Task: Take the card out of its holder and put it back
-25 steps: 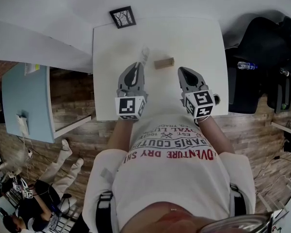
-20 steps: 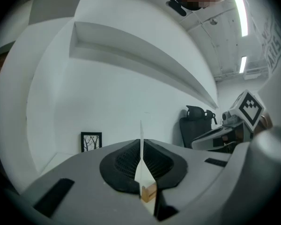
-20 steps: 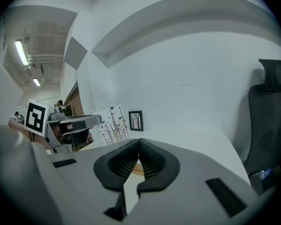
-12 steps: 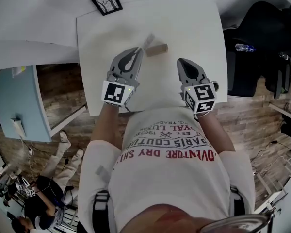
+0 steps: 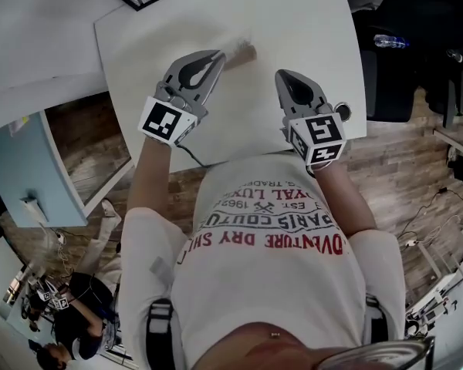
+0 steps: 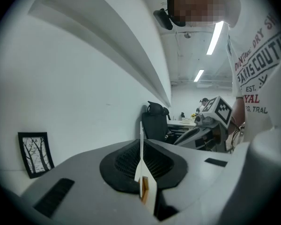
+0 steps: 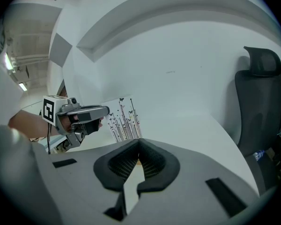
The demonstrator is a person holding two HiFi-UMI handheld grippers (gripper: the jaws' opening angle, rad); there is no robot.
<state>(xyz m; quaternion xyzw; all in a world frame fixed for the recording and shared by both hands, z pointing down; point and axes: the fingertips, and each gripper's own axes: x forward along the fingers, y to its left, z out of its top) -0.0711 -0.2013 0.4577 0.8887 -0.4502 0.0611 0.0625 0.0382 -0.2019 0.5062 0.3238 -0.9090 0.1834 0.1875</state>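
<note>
The card (image 7: 124, 118), clamped in the left tongs (image 5: 217, 56), hangs beside the wooden holder (image 5: 247, 52) at their one o'clock on the surface (image 5: 301, 21), with the right tongs (image 5: 282, 75) closed and empty; reinsertion seemingly needs edge-to-slot alignment.

T-shirt (image 5: 270, 233) is showing print upside down in head view: "ADVENTURE DRY SH…", "PARIS COUTU…", "EST. 1963", "…YAL LUX…", "TRADE". Left gripper view is catching the same shirt (image 6: 257, 55) upright: "DRY SH", "PARIS COUTU", "EST.", "…YAL", "TRA…". Cubes on left gripper (image 5: 218, 55) and right gripper (image 5: 282, 75) are carrying square black-and-white code markers.
</note>
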